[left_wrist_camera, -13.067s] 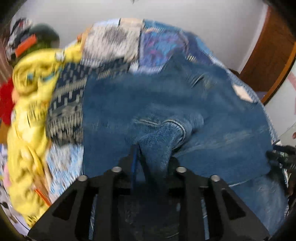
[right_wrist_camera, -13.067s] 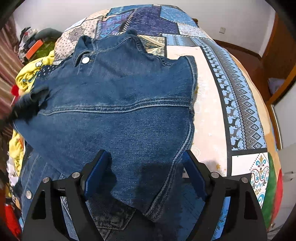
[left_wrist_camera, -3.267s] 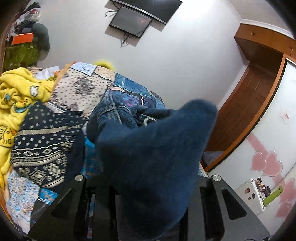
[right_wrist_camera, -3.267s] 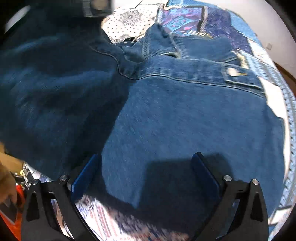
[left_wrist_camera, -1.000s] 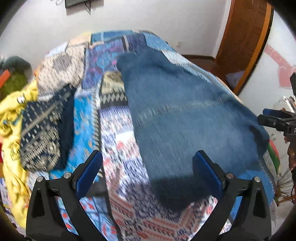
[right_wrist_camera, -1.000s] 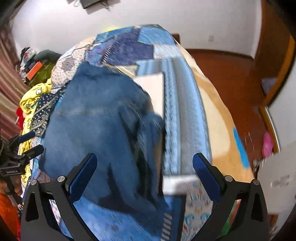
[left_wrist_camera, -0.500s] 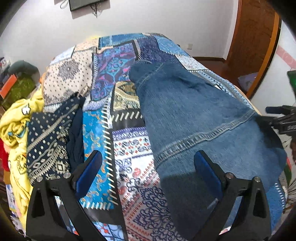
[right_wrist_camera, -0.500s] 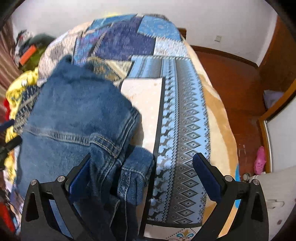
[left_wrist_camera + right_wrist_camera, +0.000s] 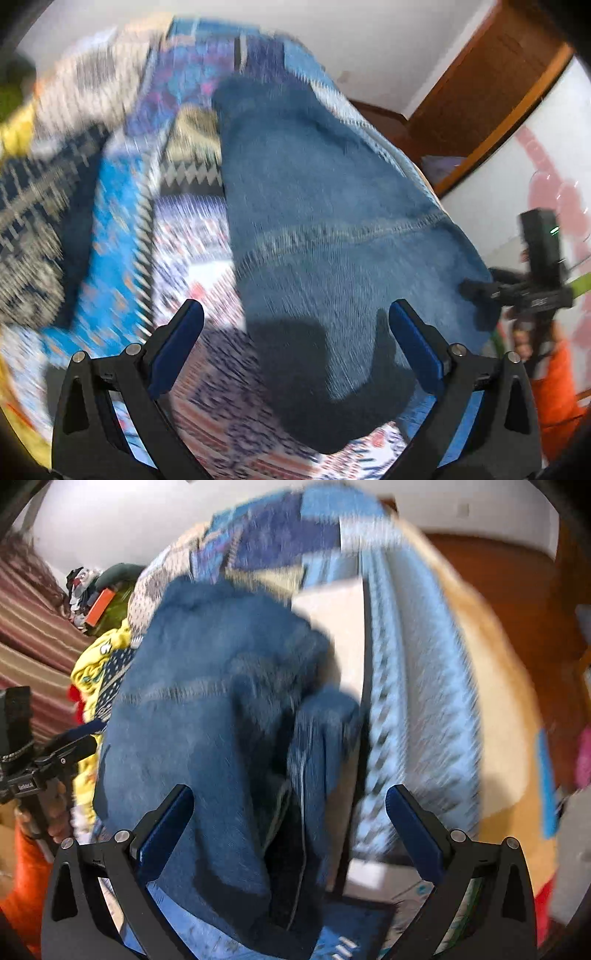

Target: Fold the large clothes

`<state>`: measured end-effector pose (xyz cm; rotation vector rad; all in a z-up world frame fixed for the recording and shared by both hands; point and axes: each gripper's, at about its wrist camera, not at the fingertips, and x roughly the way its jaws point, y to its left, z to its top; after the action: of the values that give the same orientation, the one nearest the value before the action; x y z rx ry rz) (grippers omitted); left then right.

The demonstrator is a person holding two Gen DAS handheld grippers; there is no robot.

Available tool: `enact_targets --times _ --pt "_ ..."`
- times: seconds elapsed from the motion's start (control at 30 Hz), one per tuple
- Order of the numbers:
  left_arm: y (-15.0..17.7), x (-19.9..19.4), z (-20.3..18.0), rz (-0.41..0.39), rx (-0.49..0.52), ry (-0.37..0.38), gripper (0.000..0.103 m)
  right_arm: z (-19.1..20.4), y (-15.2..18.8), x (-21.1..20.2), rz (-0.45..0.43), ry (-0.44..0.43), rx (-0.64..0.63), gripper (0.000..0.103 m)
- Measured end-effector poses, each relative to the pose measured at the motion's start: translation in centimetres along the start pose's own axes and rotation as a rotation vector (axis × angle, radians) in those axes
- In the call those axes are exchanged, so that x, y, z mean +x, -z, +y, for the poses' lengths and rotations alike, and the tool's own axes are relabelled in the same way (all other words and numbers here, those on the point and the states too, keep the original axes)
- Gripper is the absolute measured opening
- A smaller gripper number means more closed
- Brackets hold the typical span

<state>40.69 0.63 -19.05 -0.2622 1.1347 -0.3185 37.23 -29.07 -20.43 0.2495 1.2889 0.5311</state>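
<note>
While both grippers gape, one denim jacket [image 9: 332,206] lies folded.

Bedspread [image 9: 122,236]: patchwork of blue, purple and white patterned panels, blurred in both views.
Yellow cloth [image 9: 94,664]: bunched at the bed's left edge.
Dark patterned cloth [image 9: 33,221]: lying on the bedspread, left side.
Striped curtain [image 9: 33,627]: maroon and tan, far left.
Wooden door frame [image 9: 491,103]: brown, against the white wall [image 9: 369,48].
</note>
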Motion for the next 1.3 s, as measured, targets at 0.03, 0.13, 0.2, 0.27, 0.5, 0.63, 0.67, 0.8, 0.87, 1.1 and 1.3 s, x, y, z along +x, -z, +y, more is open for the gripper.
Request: enact_targets --times 0.03,0.13,0.2,0.27,0.5,0.63,0.67,0.8,0.87,1.1,1.3 --pt "0.1 0.5 0.3 0.016 -0.022 0.016 0.101 -0.4 0.2 0.9 0.031 -0.033 0.025 0.103" --pt "0.1 2.8 1.7 0.091 -0.123 0.1 0.101 -1.1 -0.5 2.0 0.074 -0.127 0.06 0.103" --pt "-0.1 3.7 2.4 0.116 -0.193 0.16 0.101 -1.0 -1.3 2.7 0.089 -0.16 0.057 0.103" --pt "-0.6 4.6 2.8 0.131 -0.228 0.197 0.101 -0.7 -1.8 3.1 0.104 -0.197 0.06 0.103" --pt "-2.0 6.9 2.2 0.165 -0.233 0.24 0.101 0.6 -3.1 6.0 0.146 -0.313 0.093 0.091" --pt "-3.2 7.7 2.6 0.145 -0.276 0.268 0.095 0.3 -3.1 5.9 0.142 -0.331 0.134 0.078" --pt "-3.4 7.7 2.8 0.133 -0.286 0.263 0.092 0.1 -3.1 6.0 0.141 -0.335 0.155 0.072" --pt "-3.1 6.4 2.8 0.088 -0.276 0.246 0.072 -0.3 -2.3 5.7 0.136 -0.359 0.222 0.053" --pt "-3.0 5.3 2.4 0.055 -0.262 0.248 0.068 0.8 -2.2 5.3 0.115 -0.347 0.193 0.047" --pt "-4.1 -0.3 1.7 -0.066 -0.176 0.234 0.059 6.0 -2.8 2.8 0.058 -0.32 0.079 0.033" --pt "-5.0 -7.1 4.4 -0.195 -0.14 0.225 0.059 10.4 -3.9 0.3 -0.019 -0.343 0.005 0.033"
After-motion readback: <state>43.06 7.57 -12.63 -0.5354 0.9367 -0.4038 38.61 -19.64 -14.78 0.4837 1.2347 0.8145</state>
